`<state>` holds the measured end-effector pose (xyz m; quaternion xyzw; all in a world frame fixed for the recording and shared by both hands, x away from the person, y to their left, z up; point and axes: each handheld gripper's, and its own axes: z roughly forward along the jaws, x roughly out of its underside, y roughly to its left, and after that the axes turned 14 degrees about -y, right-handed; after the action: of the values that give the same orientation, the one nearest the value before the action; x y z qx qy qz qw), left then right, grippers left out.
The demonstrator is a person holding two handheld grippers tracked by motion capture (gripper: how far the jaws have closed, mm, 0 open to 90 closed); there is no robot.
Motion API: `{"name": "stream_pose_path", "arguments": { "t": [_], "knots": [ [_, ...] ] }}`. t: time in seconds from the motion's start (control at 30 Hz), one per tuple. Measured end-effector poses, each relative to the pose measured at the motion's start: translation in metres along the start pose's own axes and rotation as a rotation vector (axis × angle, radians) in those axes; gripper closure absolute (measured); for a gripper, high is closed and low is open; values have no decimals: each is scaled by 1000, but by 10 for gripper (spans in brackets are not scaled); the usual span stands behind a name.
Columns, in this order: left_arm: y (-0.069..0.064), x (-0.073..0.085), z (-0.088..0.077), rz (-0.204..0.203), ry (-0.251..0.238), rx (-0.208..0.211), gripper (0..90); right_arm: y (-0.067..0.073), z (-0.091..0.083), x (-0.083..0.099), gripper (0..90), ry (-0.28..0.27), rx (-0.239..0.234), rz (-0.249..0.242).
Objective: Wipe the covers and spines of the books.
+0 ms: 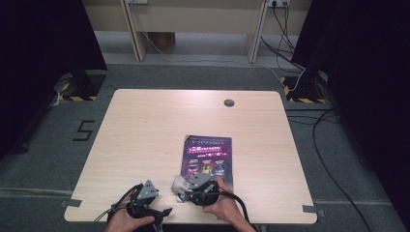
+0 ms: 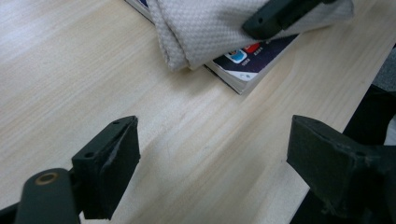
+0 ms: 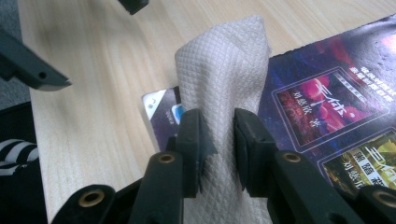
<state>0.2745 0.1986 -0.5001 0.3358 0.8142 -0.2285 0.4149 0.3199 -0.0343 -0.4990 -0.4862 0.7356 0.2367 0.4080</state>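
A dark purple book (image 1: 208,159) lies flat on the wooden table (image 1: 145,125), near its front edge. My right gripper (image 3: 218,140) is shut on a bunched white cloth (image 3: 224,88), which rests on the book's (image 3: 327,102) near left corner; in the high view the cloth (image 1: 179,183) shows just left of that gripper (image 1: 186,195). My left gripper (image 2: 212,161) stands open over bare wood, with nothing between its jaws. Ahead of it lie the cloth (image 2: 210,28) and the book's corner (image 2: 243,70). In the high view the left gripper (image 1: 162,212) sits at the front edge.
A round grommet hole (image 1: 228,102) sits near the table's far edge. The table's front edge runs just beneath both hands. Cables (image 1: 333,169) trail over the grey floor to the right, and black curtains hang on both sides.
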Motion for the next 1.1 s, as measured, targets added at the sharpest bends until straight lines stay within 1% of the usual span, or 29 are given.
{"name": "stream_pose_path", "arguments": {
  "t": [0.03, 0.1, 0.13, 0.23, 0.4, 0.53, 0.63, 0.7, 0.8, 0.9, 0.97, 1.03, 1.07, 1.1],
  "knots": [
    [0, 1, 0, -1, 0, -2, 163, 0, -1, 1, 732, -1, 0, 12],
    [0, 0, 0, 5, 0, 0, 164, -2, -3, 2, 734, -3, -1, 13],
    [0, 0, 0, 1, -3, 0, 163, -3, -5, 4, 734, -7, 0, 17],
    [-1, 1, 0, 2, 0, 1, 163, -8, -11, 8, 735, -4, 21, 31],
    [-1, 1, 0, 2, 2, 1, 163, -20, -27, 18, 735, 3, 73, 49],
    [-1, 0, 1, 1, -1, 1, 163, -34, -40, 28, 734, 4, 125, 73],
    [-1, 0, 1, 8, 5, 2, 164, -44, -48, 34, 734, 4, 168, 91],
    [-1, 0, 2, 4, 3, 4, 163, -47, -51, 36, 734, 5, 181, 98],
    [-2, 1, 1, 7, 7, 5, 163, -44, -52, 36, 735, 8, 184, 88],
    [-1, 0, 2, 4, 5, 2, 164, -38, -54, 37, 734, 7, 165, 90],
    [-1, 1, 1, 6, 7, 3, 163, -33, -55, 38, 733, 2, 150, 79],
    [-1, 0, 2, 4, 2, 1, 163, -29, -56, 39, 732, 0, 141, 79],
    [-1, 0, 2, 4, 4, 1, 163, -27, -58, 40, 732, -4, 140, 67],
    [-1, 0, 1, 3, 6, 3, 163, -25, -59, 41, 732, -6, 137, 70]
  ]
}}
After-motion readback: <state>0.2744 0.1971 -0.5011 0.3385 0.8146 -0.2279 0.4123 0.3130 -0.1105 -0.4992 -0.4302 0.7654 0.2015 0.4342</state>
